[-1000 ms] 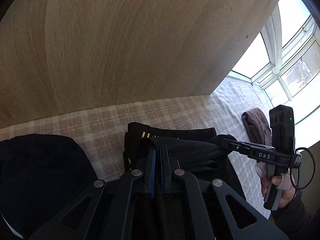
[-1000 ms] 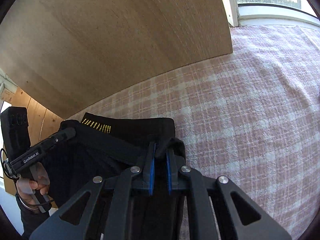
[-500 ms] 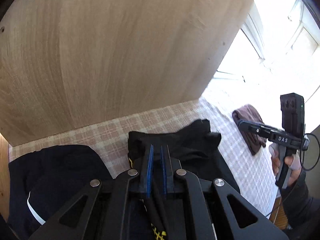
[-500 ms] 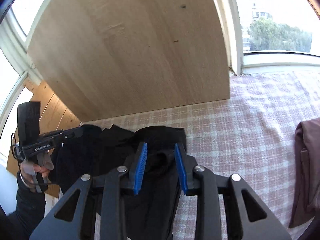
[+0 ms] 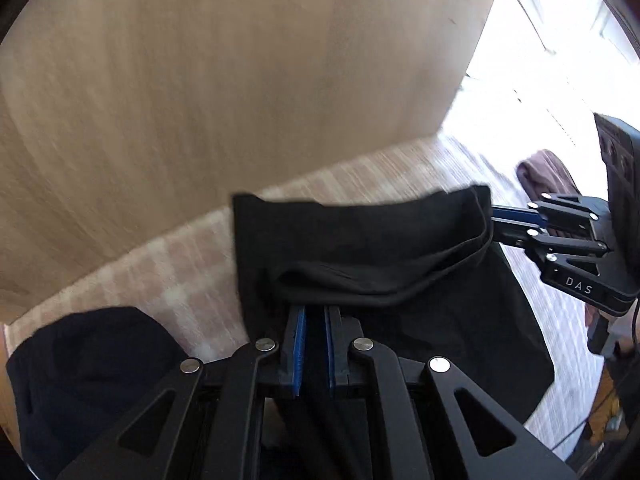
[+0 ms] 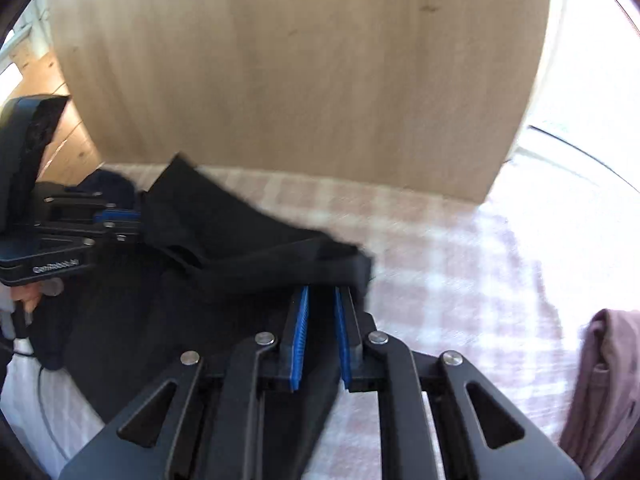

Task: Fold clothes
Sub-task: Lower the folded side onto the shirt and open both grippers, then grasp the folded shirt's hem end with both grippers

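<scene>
Jaws: both pinch black garment (image 5: 360, 248) | left gripper (image 5: 314, 312) and right gripper (image 6: 322, 292) hold opposite ends | your edge spans left-right, taut between them, over checked bed cover (image 6: 460, 280).

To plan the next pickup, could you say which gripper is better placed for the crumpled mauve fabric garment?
Right: the mauve garment lies nearer the right gripper, whose jaws just closed on the black cloth garment.

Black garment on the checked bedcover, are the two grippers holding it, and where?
Yes. The left gripper and right gripper each pinch the black fabric garment at opposite ends of its upper edge.
</scene>
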A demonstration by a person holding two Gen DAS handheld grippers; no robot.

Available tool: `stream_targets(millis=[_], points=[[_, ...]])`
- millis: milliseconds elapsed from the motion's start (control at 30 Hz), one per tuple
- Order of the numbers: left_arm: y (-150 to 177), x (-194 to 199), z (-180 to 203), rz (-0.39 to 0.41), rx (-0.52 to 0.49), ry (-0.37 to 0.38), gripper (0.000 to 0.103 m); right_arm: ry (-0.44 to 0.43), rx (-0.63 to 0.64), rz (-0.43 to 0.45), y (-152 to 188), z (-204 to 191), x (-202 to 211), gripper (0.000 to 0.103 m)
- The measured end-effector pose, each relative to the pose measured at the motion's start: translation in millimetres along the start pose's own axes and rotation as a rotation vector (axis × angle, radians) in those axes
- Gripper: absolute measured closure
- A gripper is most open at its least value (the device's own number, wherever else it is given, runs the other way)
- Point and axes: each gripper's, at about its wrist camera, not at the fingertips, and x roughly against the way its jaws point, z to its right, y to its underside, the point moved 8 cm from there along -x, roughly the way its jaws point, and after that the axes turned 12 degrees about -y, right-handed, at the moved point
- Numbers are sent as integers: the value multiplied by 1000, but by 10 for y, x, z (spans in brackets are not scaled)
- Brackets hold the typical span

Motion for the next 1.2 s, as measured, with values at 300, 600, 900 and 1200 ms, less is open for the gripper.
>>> stream_targets(millis=[300,600,900,1200], points=[[249,86,315,-20,-159,95,91,-200,87,-23,91,-395,-62,89],[292,2,15,-35,-92,-40,101,-142,-9,0,28,-12,-44,99],[823,905,170,45,-199,61,88,-232,56,40,757,-559,648,97],[1692,1126,766,-14,-687,91,71,-157,365,-140,1780,-1040,877,67]])
